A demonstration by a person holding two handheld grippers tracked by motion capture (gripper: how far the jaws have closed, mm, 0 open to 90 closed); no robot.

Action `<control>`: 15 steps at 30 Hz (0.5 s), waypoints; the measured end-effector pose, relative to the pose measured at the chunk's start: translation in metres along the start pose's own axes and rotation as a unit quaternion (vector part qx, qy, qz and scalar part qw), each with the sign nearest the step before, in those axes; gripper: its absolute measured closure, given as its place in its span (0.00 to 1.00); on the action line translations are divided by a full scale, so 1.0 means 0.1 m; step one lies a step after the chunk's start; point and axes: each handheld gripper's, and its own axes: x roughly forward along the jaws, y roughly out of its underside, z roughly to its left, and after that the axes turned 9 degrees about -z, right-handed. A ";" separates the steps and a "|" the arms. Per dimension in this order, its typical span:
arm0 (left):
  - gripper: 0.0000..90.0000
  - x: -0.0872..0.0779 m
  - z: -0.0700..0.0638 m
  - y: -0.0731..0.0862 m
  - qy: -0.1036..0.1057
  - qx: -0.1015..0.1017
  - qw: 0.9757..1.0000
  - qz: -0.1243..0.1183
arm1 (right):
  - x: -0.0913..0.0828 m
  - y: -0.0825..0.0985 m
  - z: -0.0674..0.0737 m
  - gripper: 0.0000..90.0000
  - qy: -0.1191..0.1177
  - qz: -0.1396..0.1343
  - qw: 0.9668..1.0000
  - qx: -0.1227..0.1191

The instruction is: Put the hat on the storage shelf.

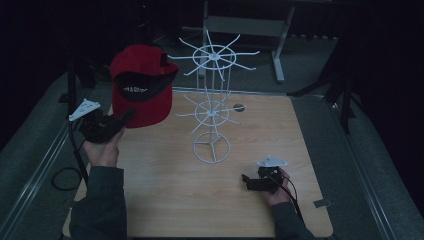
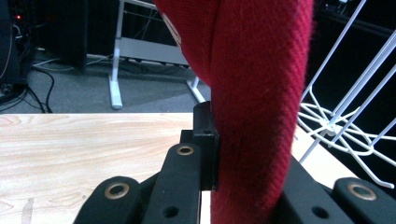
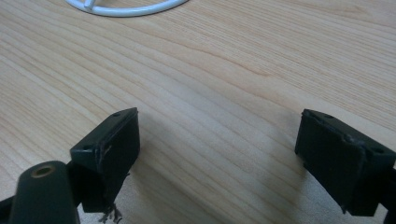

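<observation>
Nearest the person, at about five o'clock on the wooden table [image 1: 165, 200], the right gripper [image 1: 246, 181] rests low over the bare tabletop in the person's right hand [image 1: 276, 192], its grey three-cornered plate on top; in the right gripper view its two black jaws stand wide apart with nothing but wood grain between them, and an arc of the white wire rack's base ring [image 3: 126, 9] shows at twelve o'clock. Over at nine o'clock, the left hand [image 1: 103, 149] lifts the left gripper [image 1: 128, 116] above the table's left edge, and its jaws are clamped on the lower edge of a red cap [image 1: 142, 82], which hangs in the air off the table (the black underside of its brim faces the high camera, with pale lettering too small to read). In the left gripper view the red fabric [image 2: 261, 93] runs up between the black jaws, pinched tight. Past the middle of the table, toward twelve o'clock, stands the white wire rack [image 1: 212, 107], upright on its round base, with two tiers of spokes; the cap is just to the left of its upper tier, and I cannot tell whether they touch. Beyond the table, a grey metal frame [image 1: 245, 25] stands on the dark floor.
</observation>
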 end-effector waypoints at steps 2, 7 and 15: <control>0.95 0.01 -0.01 -0.02 0.001 -0.001 1.000 -0.002 | 0.00 0.00 0.00 0.15 0.000 0.000 1.000 0.000; 0.95 0.03 -0.03 -0.05 0.002 -0.005 1.000 -0.007 | 0.00 0.00 0.00 0.15 0.000 0.000 1.000 0.000; 0.95 0.06 -0.06 -0.14 0.007 -0.003 1.000 -0.014 | 0.00 0.00 0.00 0.15 0.000 0.000 1.000 0.000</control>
